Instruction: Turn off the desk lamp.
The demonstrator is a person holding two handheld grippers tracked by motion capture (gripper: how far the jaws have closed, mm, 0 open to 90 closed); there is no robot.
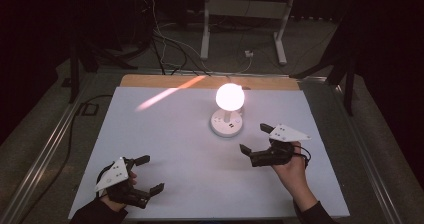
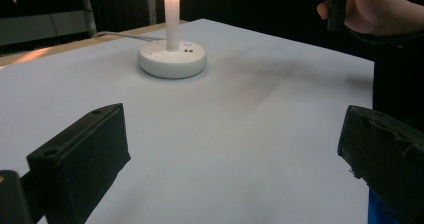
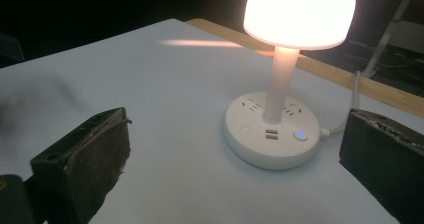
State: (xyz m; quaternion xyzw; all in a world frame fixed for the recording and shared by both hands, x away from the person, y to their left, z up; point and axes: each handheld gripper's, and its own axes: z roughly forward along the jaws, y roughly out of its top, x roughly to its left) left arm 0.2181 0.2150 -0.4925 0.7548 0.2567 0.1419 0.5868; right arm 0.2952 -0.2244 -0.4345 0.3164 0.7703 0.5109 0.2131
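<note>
A small white lamp [image 1: 229, 109] stands lit near the middle of the white table [image 1: 175, 149], with a glowing dome shade [image 3: 299, 14], a stem and a round base [image 3: 272, 134] carrying sockets, USB ports and a blue-lit button [image 3: 300, 134]. In the left gripper view the lamp base [image 2: 172, 59] sits far ahead. My right gripper [image 1: 255, 139] hovers open just right of and in front of the base, held by a hand. My left gripper [image 1: 149, 174] rests open near the table's front left, nothing between its jaws.
A white cable [image 3: 356, 91] runs from the lamp base to the back edge, where a wooden strip [image 1: 150, 80] shows. Beyond the table stand a white desk frame [image 1: 245, 24] and loose cables [image 1: 165, 49] on a dark floor.
</note>
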